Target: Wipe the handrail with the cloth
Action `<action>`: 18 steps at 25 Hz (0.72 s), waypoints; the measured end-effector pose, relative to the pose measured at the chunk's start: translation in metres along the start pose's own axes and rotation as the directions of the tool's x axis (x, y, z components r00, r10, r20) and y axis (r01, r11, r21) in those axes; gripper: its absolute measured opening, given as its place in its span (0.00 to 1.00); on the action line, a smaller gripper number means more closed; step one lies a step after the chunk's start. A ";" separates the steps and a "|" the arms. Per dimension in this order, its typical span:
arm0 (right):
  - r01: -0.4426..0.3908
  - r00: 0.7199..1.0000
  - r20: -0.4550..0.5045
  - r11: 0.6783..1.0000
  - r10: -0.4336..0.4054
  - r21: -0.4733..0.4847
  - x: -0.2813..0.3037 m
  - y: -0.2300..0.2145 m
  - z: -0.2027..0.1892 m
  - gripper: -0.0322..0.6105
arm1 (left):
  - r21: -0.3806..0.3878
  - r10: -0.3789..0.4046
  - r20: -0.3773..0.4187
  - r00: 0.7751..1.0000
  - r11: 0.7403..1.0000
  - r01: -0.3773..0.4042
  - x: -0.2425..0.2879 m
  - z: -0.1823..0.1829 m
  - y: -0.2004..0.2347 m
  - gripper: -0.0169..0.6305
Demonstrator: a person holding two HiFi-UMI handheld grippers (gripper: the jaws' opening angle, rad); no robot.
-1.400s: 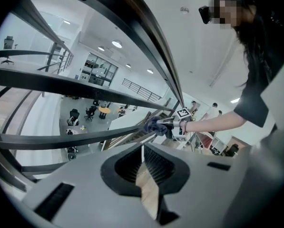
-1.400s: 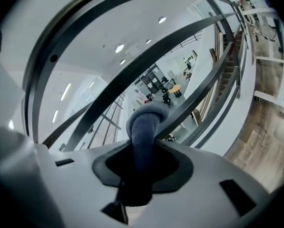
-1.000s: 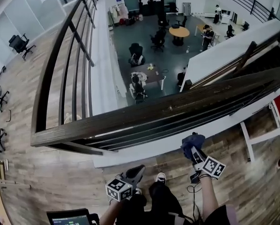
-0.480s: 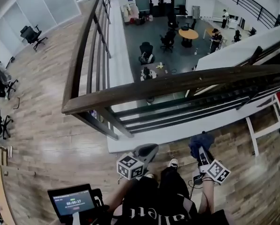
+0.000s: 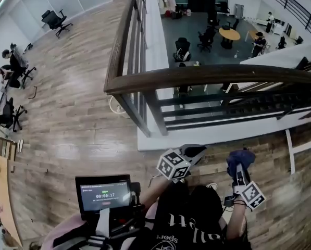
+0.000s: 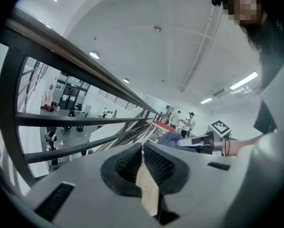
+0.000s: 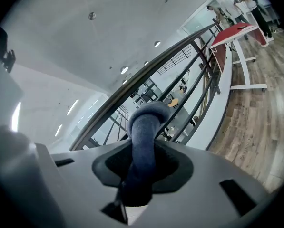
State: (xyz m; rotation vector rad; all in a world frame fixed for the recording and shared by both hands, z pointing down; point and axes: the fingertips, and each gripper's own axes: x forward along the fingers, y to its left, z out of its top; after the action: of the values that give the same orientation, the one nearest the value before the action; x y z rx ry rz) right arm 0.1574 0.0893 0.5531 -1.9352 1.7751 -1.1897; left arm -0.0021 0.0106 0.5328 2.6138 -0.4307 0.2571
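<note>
While held low at the waist, just past the timer screen (image 5: 104, 194), clamps a bunched blue cloth (image 7: 144, 127) hard between the jaws of the right gripper (image 5: 243, 172). Beside it, nothing in the left gripper (image 5: 193, 151): jaws pressed together, empty, aimed up toward the bars. Beyond both, across a strip of wooden floor (image 5: 82, 113), the dark wooden handrail (image 5: 207, 76), turning a corner and running off into the distance. No contact between cloth and rail, and no wiped stretch to make out. By that reading, barely at the start, with the whole visible length left to wipe. Needs the cloth raised onto the rail's top first. Farthest off, below the bars, an open hall with a round table (image 5: 229, 33).
</note>
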 end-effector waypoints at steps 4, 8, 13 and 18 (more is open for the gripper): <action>-0.011 1.000 0.024 1.000 0.012 -0.028 -0.013 0.009 0.010 0.21 | 0.026 -0.046 0.011 0.999 0.999 0.045 0.011 0.005 -0.019 0.03; -0.018 0.999 0.035 0.998 0.020 -0.062 -0.027 0.015 0.021 0.21 | 0.037 -0.068 0.016 0.998 0.997 0.067 0.019 0.006 -0.039 0.03; -0.016 0.999 0.045 0.996 0.020 -0.082 -0.064 0.010 0.023 0.21 | 0.038 -0.082 0.013 0.997 0.996 0.081 0.025 -0.004 -0.073 0.03; 0.018 0.999 0.039 0.989 -0.013 -0.144 -0.109 -0.010 0.015 0.21 | 0.047 -0.091 -0.009 0.996 0.995 0.091 0.026 -0.027 -0.118 0.03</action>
State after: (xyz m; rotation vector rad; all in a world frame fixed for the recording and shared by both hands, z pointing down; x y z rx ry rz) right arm 0.1835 0.1868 0.5081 -2.0400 1.8766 -1.0476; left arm 0.0601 0.1158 0.5124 2.6692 -0.3059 0.2485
